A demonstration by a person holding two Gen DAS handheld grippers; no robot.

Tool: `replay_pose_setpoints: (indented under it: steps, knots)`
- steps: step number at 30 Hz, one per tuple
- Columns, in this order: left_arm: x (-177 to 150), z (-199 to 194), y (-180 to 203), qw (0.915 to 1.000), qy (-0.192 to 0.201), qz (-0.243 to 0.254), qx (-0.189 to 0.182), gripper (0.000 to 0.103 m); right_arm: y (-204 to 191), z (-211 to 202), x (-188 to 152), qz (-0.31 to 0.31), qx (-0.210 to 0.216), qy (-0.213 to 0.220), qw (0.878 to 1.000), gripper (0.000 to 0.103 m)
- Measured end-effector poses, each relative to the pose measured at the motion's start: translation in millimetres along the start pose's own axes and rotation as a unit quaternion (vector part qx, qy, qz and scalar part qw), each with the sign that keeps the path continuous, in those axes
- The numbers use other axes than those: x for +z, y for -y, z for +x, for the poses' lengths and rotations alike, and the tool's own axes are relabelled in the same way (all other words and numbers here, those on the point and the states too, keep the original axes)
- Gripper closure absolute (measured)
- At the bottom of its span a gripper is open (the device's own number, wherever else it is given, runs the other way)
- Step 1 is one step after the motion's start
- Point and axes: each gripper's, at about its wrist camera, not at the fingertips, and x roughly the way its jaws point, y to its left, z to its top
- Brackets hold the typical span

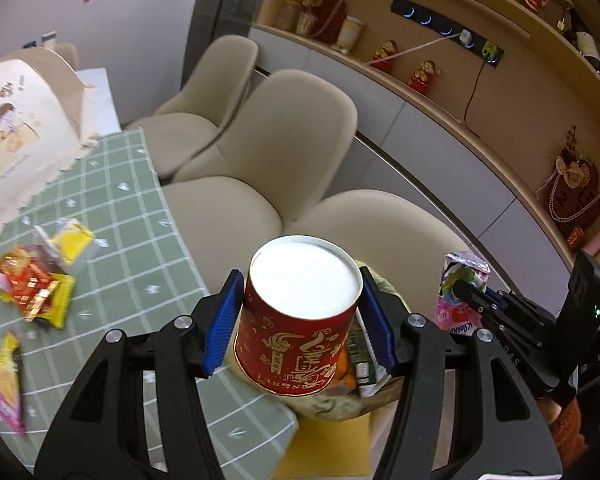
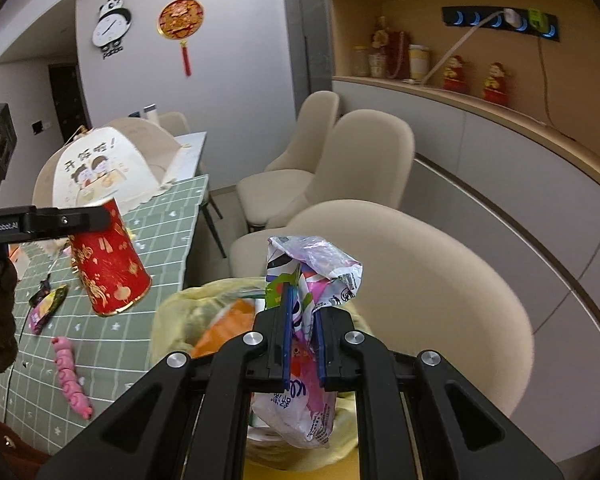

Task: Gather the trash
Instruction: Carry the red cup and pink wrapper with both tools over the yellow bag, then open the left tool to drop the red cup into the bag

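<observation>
Both views show wrapper (image 2: pixel 312 280); only right shows clock (image 2: pixel 111 26).

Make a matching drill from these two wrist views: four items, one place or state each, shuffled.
Items:
1. red can
2. crumpled snack bag
3. yellow trash bag
4. pink worm toy

Places or states:
A. lying on the green checked tablecloth
B. open beside the table edge, wrappers inside
C. clamped in the left gripper
D. clamped in the right gripper

Pairs: 1-C, 2-D, 3-B, 4-A
</observation>
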Motion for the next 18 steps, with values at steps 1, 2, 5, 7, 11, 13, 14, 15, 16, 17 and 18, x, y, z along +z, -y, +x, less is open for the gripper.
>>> replay_pose_setpoints:
  steps: [1, 2, 5, 7, 11, 13, 14, 15, 16, 17, 18]
  knots:
    - [0, 6, 3, 1.0, -0.001, -0.003, -0.004, 0.049, 5, -1, -1, 0.004, -0.001, 0.001, 1.0, 0.092]
    - [0, 8, 5, 1.0, -0.001, -0.005, -0.006, 0.049, 11, -3, -3, 0.009, -0.002, 0.003, 1.0, 0.092]
    - [1, 22, 12, 0.9997, -0.004, -0.018, -0.016, 0.049, 21, -8, -8, 0.017, -0.006, 0.006, 1.0, 0.092]
    - [0, 31, 18, 0.9996, -0.005, -0.019, -0.023, 0.049, 28, -10, -13, 0.024, -0.007, 0.006, 1.0, 0.092]
    - [-1, 56, 35, 0.9991, -0.014, -0.012, -0.038, 0.049, 38, -8, -22, 0.037, -0.015, 0.0, 0.999, 0.092]
    - [-4, 66, 43, 0.999, -0.018, -0.004, -0.041, 0.049, 45, -9, -24, 0.045, -0.02, 0.0, 0.999, 0.092]
    - [-6, 72, 47, 0.9988, -0.022, 0.0, -0.044, 0.049, 48, -10, -25, 0.048, -0.022, 0.0, 0.999, 0.092]
    - [-10, 83, 53, 0.9983, -0.033, 0.008, -0.048, 0.049, 52, -11, -27, 0.052, -0.025, 0.001, 0.998, 0.092]
    - [-13, 91, 56, 0.998, -0.041, 0.014, -0.046, 0.049, 55, -11, -28, 0.056, -0.027, 0.002, 0.998, 0.092]
    - [-18, 101, 59, 0.9975, -0.054, 0.025, -0.039, 0.049, 58, -12, -28, 0.06, -0.028, 0.002, 0.998, 0.092]
    - [-26, 115, 63, 0.9961, -0.072, 0.044, -0.025, 0.049, 61, -11, -30, 0.064, -0.03, 0.001, 0.997, 0.092]
